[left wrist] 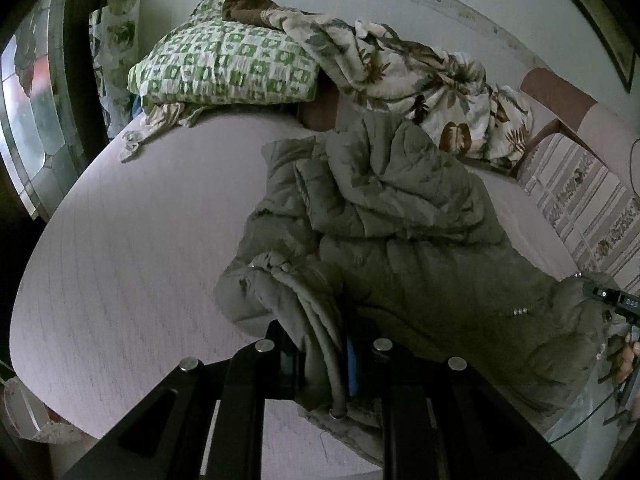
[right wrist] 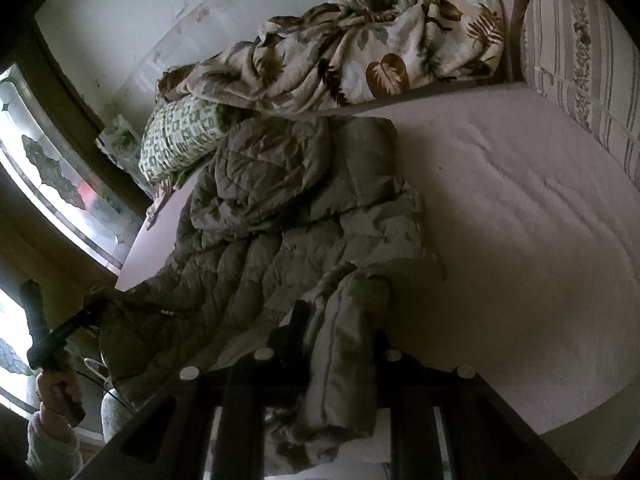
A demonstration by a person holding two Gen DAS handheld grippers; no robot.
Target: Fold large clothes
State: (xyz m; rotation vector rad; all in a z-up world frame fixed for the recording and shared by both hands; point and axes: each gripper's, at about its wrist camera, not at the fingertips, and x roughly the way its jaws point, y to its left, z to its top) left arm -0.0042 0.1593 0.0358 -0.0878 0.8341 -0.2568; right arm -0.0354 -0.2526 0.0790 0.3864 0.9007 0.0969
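An olive-green quilted puffer jacket (left wrist: 400, 216) lies lengthwise on a pale pink bed (left wrist: 132, 248), hood end toward the pillows. My left gripper (left wrist: 320, 356) is shut on the jacket's near hem, and a bunched edge with a cord runs between its fingers. In the right wrist view the same jacket (right wrist: 280, 216) stretches away, and my right gripper (right wrist: 340, 344) is shut on a folded corner of its hem, lifted off the bed. Each gripper shows in the other's view at the frame edge: the right one (left wrist: 616, 300) and the left one (right wrist: 68, 324), held by a hand.
A green-and-white patterned pillow (left wrist: 228, 64) and a crumpled leaf-print blanket (right wrist: 360, 44) lie at the head of the bed. A striped cushion (right wrist: 580, 80) stands at the right. A stained-glass window (right wrist: 52, 184) is on the left wall. Bare mattress (right wrist: 520, 220) extends right of the jacket.
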